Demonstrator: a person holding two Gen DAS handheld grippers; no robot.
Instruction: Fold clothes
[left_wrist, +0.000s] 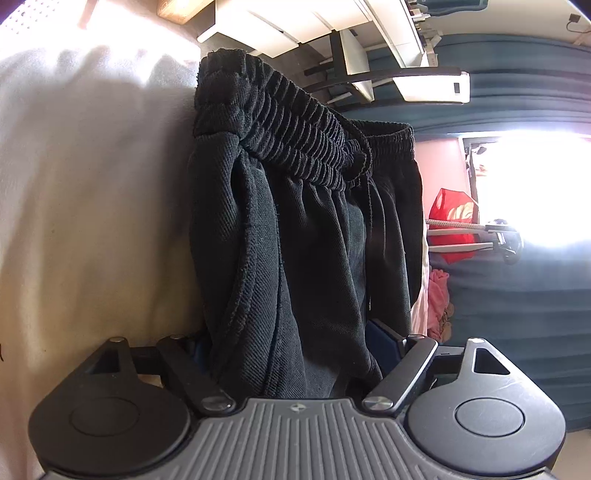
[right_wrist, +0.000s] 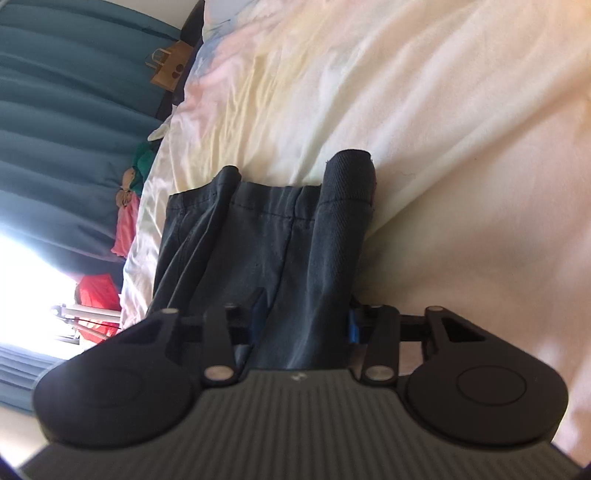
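Note:
Black shorts (left_wrist: 303, 229) with a ribbed elastic waistband (left_wrist: 295, 122) and drawstring hang in front of the left wrist camera. My left gripper (left_wrist: 295, 354) is shut on their bunched cloth; its blue pads are mostly hidden by the fabric. In the right wrist view the same dark shorts (right_wrist: 280, 236) show a stitched hem and lie against the cream bedsheet (right_wrist: 443, 110). My right gripper (right_wrist: 304, 325) is shut on that hem end, a blue pad (right_wrist: 352, 326) showing beside the cloth.
The cream sheet (left_wrist: 81, 206) fills the left of the left wrist view. Teal curtains (right_wrist: 74, 92), a bright window (left_wrist: 535, 184), a red bag (left_wrist: 452, 221), pink clothes (right_wrist: 125, 225) and a brown paper bag (right_wrist: 170, 70) lie beyond the bed.

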